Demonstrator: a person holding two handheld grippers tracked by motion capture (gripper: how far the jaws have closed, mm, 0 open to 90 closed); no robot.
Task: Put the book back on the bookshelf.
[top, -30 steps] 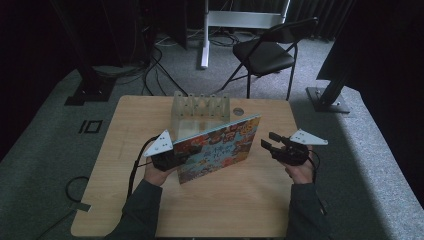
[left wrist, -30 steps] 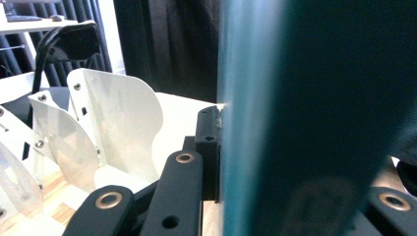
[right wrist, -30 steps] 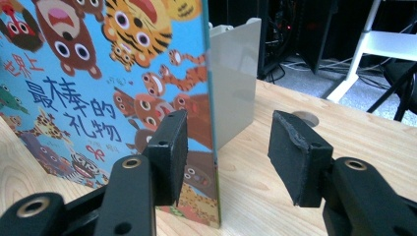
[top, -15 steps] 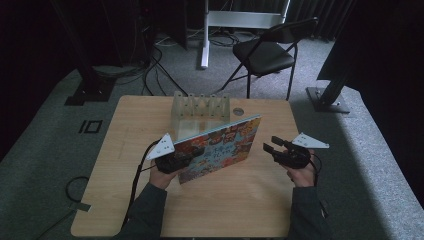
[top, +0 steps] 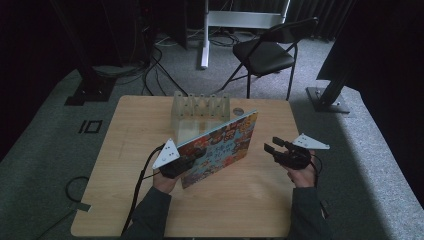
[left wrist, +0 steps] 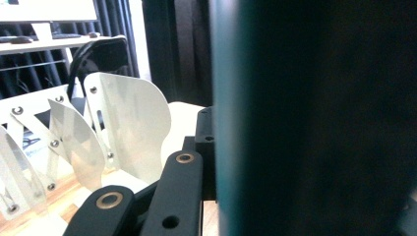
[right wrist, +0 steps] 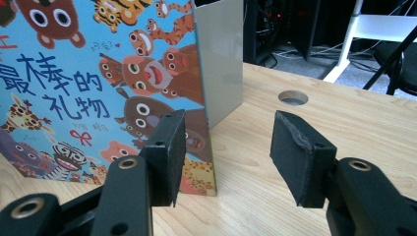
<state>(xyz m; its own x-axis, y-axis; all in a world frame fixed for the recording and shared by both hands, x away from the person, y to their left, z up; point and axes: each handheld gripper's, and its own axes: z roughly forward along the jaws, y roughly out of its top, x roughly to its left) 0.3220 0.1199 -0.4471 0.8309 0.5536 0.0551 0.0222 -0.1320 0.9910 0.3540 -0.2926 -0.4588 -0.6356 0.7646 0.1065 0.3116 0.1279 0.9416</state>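
Counter: a pale wooden counter point(top: 125, 200) is carrying everything, its grain showing; a round hole point(right wrist: 293, 97) is sitting in the top beyond the right jaws.
Book: a picture book point(top: 220, 147) with cartoon animals is standing tilted on its lower edge, between the two pairs of jaws.
Left gripper point(top: 192, 161): its jaws are pinching the book's near left edge.
Right gripper point(top: 274, 146): its jaws are standing spread with nothing between them, just to the right of the book and apart from it.
Rack: a clear plastic rack point(top: 200, 111) with upright dividers is standing just beyond the book, farther off than both pairs of jaws.
Room: grey carpet point(top: 45, 150) is surrounding the counter; a black folding chair point(top: 267, 52) is standing well beyond the rack.
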